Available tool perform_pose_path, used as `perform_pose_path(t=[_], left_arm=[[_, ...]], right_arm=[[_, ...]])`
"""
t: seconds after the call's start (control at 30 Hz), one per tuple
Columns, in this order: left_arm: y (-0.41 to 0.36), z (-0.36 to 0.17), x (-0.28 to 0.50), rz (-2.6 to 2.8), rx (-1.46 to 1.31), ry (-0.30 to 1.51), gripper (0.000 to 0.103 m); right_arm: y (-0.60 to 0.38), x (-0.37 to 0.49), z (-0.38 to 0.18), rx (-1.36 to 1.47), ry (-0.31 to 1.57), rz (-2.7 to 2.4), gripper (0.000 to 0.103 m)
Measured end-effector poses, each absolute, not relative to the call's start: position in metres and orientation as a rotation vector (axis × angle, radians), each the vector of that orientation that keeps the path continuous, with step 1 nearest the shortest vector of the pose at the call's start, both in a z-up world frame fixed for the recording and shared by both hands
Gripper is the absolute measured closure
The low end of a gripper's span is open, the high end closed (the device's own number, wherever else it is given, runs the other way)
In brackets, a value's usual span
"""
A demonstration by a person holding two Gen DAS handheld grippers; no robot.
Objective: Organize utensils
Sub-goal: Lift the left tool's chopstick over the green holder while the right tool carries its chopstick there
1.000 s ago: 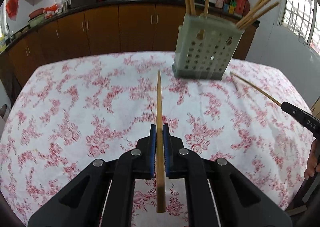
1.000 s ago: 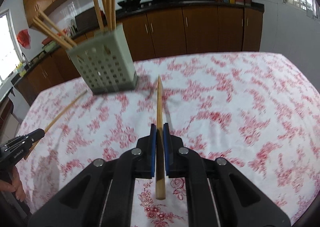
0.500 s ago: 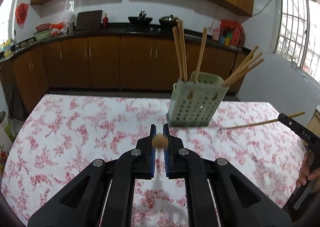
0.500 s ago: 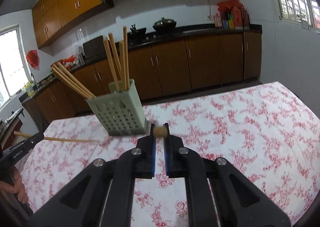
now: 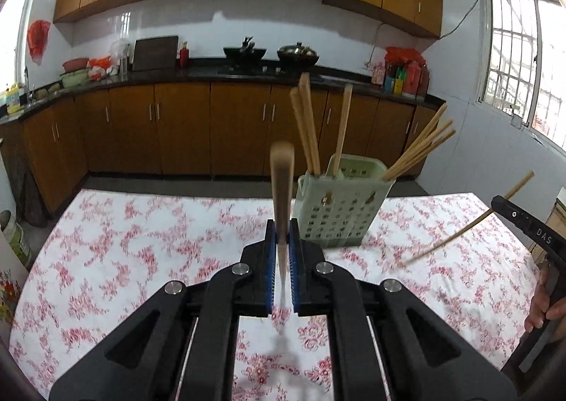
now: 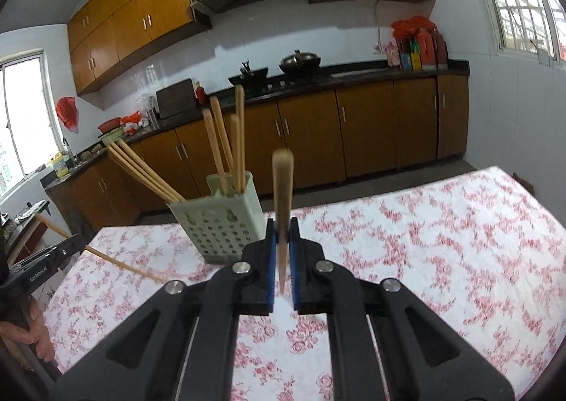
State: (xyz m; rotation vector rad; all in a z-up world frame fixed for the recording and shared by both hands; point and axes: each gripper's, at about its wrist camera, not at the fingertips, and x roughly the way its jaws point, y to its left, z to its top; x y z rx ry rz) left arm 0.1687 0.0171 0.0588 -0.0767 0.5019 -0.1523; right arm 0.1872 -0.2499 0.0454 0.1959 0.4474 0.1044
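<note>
Each gripper carried one wooden chopstick. The left gripper (image 5: 282, 272) had its blue-padded fingers (image 5: 270, 270) closed tight on the left chopstick (image 5: 282, 189), which stood nearly upright with its thick end up and its thin tip hanging down toward the bench (image 5: 141, 259). The right gripper (image 6: 282, 268) held the right chopstick (image 6: 282, 189) the same way, fingers (image 6: 271, 270) pinched shut around the shaft.

The pale green perforated holder (image 5: 341, 210) stood on the flowered cloth just beyond and to the right of the left chopstick, already holding several chopsticks (image 5: 307, 125) that leaned at different angles; some fanned out over its right rim.

The risks from there looked plain. Both sticks were blurred, so a fast swing could let a thin shaft slide or twist between the pads. A tip brought down off-line might catch the rim or the leaning sticks and tip the light holder. With both grippers heading for one small opening, they could also knock together.
</note>
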Motion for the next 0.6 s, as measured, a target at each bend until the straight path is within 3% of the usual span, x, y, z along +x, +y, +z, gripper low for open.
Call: perform_pose_path(t=[0.6], left_arm=[[-0.02, 0.159, 0.192, -0.193, -0.139, 0.233, 0.096]], right_arm=[[-0.222, 0.197, 0.156, 0.198, 0.199, 0.234, 0.095]])
